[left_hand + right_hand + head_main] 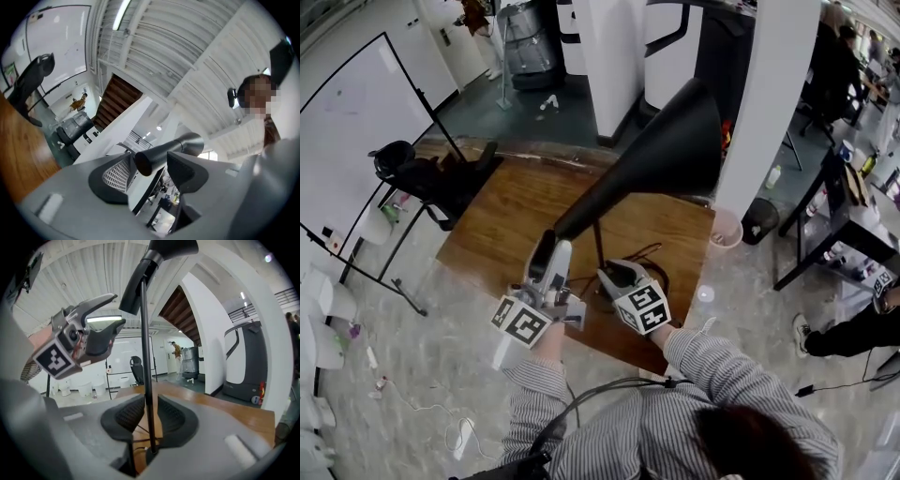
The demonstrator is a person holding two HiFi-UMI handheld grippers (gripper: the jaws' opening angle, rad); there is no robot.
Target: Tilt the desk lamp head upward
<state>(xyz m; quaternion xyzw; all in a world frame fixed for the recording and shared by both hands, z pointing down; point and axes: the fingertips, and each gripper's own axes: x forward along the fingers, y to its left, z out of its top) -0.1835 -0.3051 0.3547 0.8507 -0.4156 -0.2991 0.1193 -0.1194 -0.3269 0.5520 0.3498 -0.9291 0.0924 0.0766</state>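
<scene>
A black desk lamp stands on the wooden table (506, 216), its cone-shaped head (675, 141) raised toward the back right. My left gripper (546, 258) is at the head's narrow rear end (154, 157), which lies between the jaws with the pads not clearly pressing on it; the jaws stand open. My right gripper (614, 277) sits low around the thin upright pole (144, 333). The pole passes between the right gripper's (149, 420) open jaws, with a slim gap beside one pad. The left gripper (117, 310) also shows in the right gripper view.
A dark cable (649, 255) loops on the table by the lamp base. A whiteboard on a stand (356, 122) and a black chair (431, 178) are left of the table. A white column (769, 103) rises behind it, with a bin (759, 220) and black desks (834, 216) to the right.
</scene>
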